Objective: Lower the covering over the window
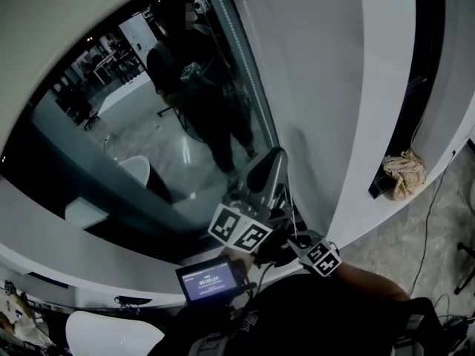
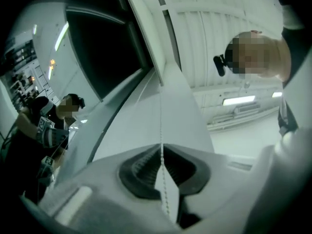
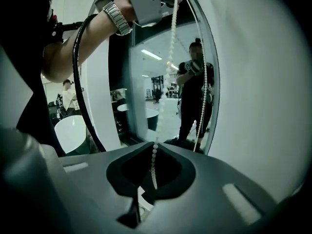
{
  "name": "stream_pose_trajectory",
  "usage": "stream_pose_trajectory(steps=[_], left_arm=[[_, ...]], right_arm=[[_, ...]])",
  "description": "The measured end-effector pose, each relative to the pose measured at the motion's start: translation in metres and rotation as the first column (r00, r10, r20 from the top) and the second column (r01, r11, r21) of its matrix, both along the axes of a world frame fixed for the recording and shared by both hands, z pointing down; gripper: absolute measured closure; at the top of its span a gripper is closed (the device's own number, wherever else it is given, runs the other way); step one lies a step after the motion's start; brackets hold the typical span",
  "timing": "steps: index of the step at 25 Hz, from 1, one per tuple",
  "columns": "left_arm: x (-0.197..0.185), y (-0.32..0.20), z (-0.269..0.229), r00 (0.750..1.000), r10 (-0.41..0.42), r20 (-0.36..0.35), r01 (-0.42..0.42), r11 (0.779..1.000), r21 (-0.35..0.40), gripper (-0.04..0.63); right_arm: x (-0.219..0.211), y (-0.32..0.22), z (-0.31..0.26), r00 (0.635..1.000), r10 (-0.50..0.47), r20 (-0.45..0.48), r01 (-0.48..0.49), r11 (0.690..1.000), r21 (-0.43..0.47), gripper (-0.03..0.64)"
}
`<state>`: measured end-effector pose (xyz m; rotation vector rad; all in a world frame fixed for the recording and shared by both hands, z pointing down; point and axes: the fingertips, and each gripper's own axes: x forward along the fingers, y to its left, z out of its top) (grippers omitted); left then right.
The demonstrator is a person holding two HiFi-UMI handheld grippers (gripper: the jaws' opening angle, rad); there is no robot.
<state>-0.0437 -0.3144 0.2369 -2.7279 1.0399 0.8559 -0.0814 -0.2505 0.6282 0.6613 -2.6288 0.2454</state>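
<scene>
A thin white bead chain (image 3: 170,43) hangs beside the dark window glass (image 1: 171,124), which mirrors a person holding grippers. My left gripper (image 2: 161,146) points upward, shut on the chain (image 2: 161,121) high up. In the head view its jaws (image 1: 272,160) rise against the window's right frame. My right gripper (image 3: 155,147) is lower, shut on the same strand. A second strand (image 3: 202,101) hangs free to the right. The right gripper's marker cube (image 1: 323,259) shows below the left one. I cannot make out the covering itself.
A broad white wall panel (image 1: 319,87) stands right of the window. A crumpled cloth (image 1: 404,175) lies in a dark gap at the far right, with a cable (image 1: 429,221) trailing over the floor. A small lit screen (image 1: 211,280) sits by my body.
</scene>
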Motion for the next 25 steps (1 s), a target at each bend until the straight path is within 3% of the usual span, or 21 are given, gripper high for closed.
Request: stream_pose_trajectory(steps=[1,2,3,4,7,10,15,18,19,20,22,25], left_arm=[[0.002,-0.001,0.000,1.000,0.000,0.007,0.000,1.000,0.001,0.570],[0.004,-0.002,0.001,1.000,0.005,0.010,-0.005,1.000,-0.003,0.494],[0.006,-0.003,0.001,1.000,0.015,0.008,-0.015,1.000,-0.009,0.363],[0.008,-0.003,0.002,1.000,0.024,0.005,-0.024,1.000,-0.013,0.344],[0.009,-0.003,-0.001,1.000,0.019,-0.009,-0.019,1.000,-0.009,0.389],[0.008,-0.002,-0.005,1.000,0.011,-0.013,-0.011,1.000,0.000,0.577],[0.002,0.001,0.001,0.999,0.041,-0.033,-0.042,0.999,-0.030,0.586],[-0.001,0.008,0.008,0.999,0.033,0.016,-0.032,0.999,-0.031,0.586],[-0.002,0.008,0.018,0.999,0.020,0.048,-0.018,0.999,-0.049,0.586],[-0.004,0.004,0.034,0.996,0.005,0.085,0.002,0.996,-0.085,0.586],[-0.016,-0.008,0.092,0.990,-0.019,0.141,0.048,0.978,-0.204,0.586],[-0.045,-0.014,0.194,0.986,-0.038,0.163,0.102,0.909,-0.403,0.586]], right_arm=[[0.000,0.001,0.000,1.000,-0.003,0.000,0.003,1.000,-0.004,0.614],[-0.001,0.003,0.000,1.000,-0.008,0.000,0.008,1.000,-0.005,0.614],[-0.002,0.005,0.000,1.000,-0.014,0.001,0.014,1.000,-0.003,0.614],[-0.003,0.007,0.000,1.000,-0.021,0.001,0.021,1.000,-0.002,0.614],[-0.004,0.010,-0.001,0.999,-0.033,-0.001,0.033,0.999,-0.007,0.614],[-0.005,0.011,-0.001,0.999,-0.033,0.002,0.033,0.999,-0.008,0.614],[0.003,0.006,0.001,0.999,0.026,0.030,-0.025,0.999,-0.042,0.612],[0.017,-0.002,-0.009,0.989,0.111,0.102,-0.104,0.992,-0.070,0.608],[0.022,-0.005,-0.020,0.980,0.133,0.145,-0.123,0.990,-0.076,0.570],[0.027,-0.007,-0.037,0.969,0.148,0.198,-0.136,0.988,-0.072,0.512],[0.036,-0.010,-0.086,0.933,0.166,0.320,-0.166,0.986,-0.025,0.486],[0.049,-0.008,-0.186,0.843,0.182,0.506,-0.239,0.970,0.050,0.489]])
